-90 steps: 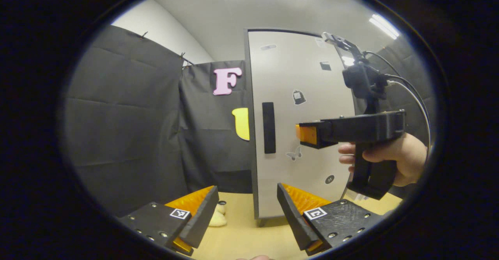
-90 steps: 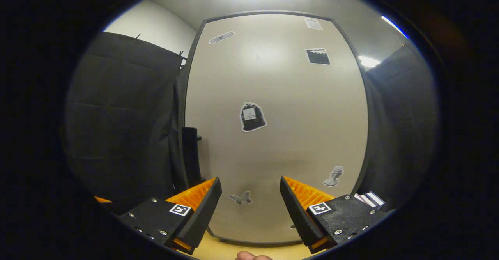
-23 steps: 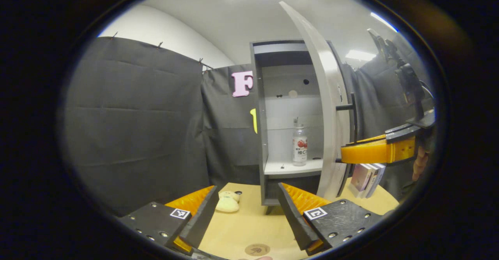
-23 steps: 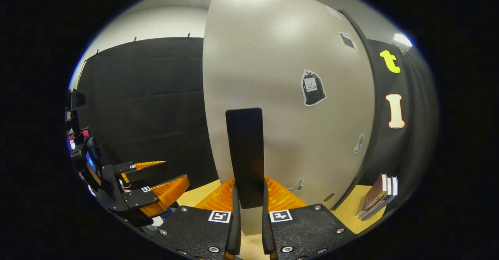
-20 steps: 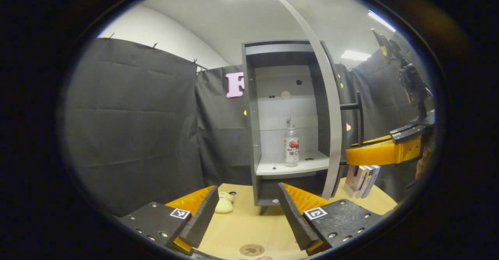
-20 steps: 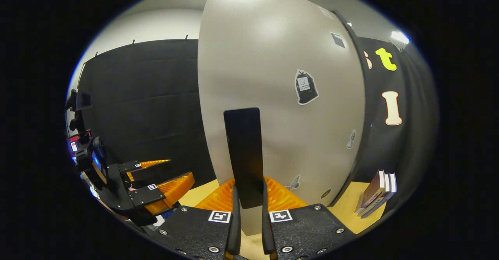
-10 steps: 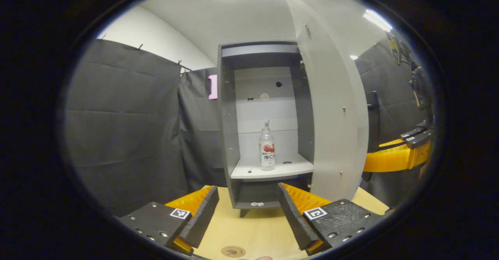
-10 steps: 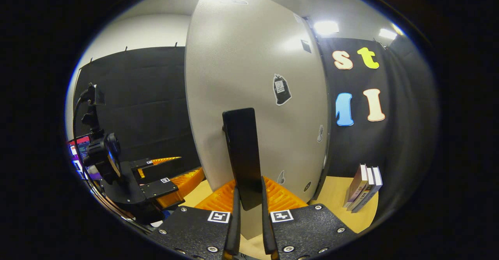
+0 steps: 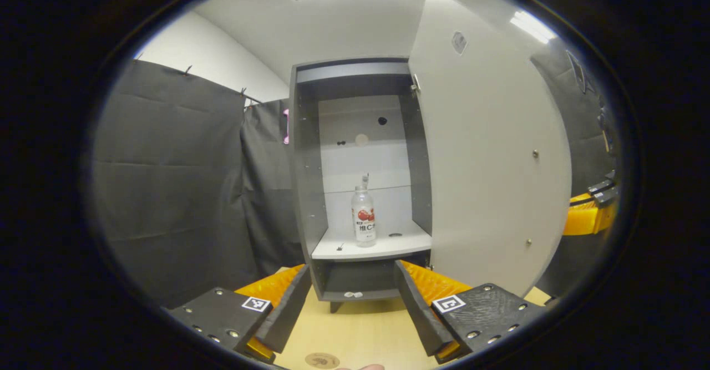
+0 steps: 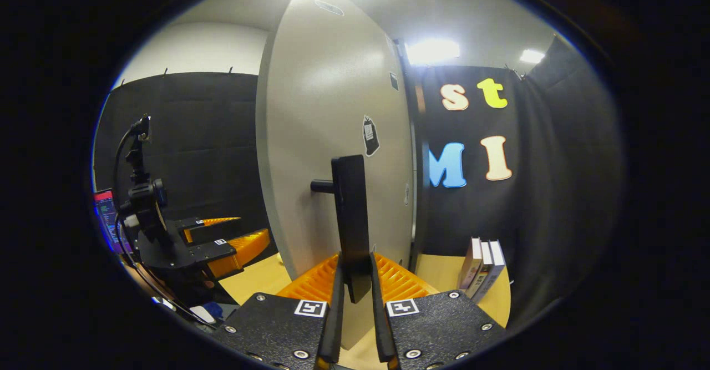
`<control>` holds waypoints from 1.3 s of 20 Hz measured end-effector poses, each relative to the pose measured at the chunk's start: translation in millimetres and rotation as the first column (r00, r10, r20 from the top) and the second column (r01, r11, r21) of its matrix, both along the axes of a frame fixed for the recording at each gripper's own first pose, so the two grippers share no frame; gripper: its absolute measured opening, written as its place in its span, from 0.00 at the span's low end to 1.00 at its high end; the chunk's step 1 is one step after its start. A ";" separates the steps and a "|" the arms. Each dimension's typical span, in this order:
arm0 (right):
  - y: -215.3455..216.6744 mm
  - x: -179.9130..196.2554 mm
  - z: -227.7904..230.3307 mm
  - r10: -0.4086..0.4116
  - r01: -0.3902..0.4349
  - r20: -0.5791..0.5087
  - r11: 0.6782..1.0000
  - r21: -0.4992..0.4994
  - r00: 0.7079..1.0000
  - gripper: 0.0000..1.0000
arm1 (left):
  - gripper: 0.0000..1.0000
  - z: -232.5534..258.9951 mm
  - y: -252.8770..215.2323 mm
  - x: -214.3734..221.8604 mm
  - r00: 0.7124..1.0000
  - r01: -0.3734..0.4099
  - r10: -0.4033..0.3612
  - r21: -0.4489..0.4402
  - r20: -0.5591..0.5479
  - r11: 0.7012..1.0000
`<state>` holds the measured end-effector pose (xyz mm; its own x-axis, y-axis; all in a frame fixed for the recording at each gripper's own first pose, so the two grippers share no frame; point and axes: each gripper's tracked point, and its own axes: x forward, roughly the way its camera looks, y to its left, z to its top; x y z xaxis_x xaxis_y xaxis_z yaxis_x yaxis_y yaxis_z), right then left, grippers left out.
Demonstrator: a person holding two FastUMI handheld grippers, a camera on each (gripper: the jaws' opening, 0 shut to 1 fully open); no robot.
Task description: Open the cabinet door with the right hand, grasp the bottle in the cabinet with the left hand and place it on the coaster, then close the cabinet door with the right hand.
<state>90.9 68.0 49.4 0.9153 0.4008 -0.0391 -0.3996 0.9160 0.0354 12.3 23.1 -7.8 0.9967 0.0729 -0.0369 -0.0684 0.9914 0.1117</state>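
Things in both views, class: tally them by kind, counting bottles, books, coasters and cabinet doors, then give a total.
Bottle: 1
Books: 3
Coaster: 1
Cabinet door: 1
Total: 6

You are looking at a grey cabinet [image 9: 304,192], its pale door [image 9: 488,153] swung wide open. A clear bottle [image 9: 363,217] is standing upright on the shelf. The round coaster [image 9: 321,360] is lying on the table.
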 end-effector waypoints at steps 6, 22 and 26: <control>-17.4 -37.1 1.2 -0.023 0.029 -0.044 0.990 0.135 0.999 0.24 | 0.90 3.5 -11.5 38.8 1.000 0.024 -0.024 0.022 -0.001 0.999; -64.9 -86.8 -18.6 -0.273 0.273 0.010 0.962 0.017 0.962 0.95 | 0.86 10.7 -9.5 218.9 0.995 0.079 -0.085 0.108 0.054 0.991; -70.6 -96.0 -9.1 -0.315 0.315 0.024 0.949 -0.012 0.949 0.96 | 0.90 2.7 -3.2 262.7 0.991 0.107 -0.112 0.071 0.070 0.992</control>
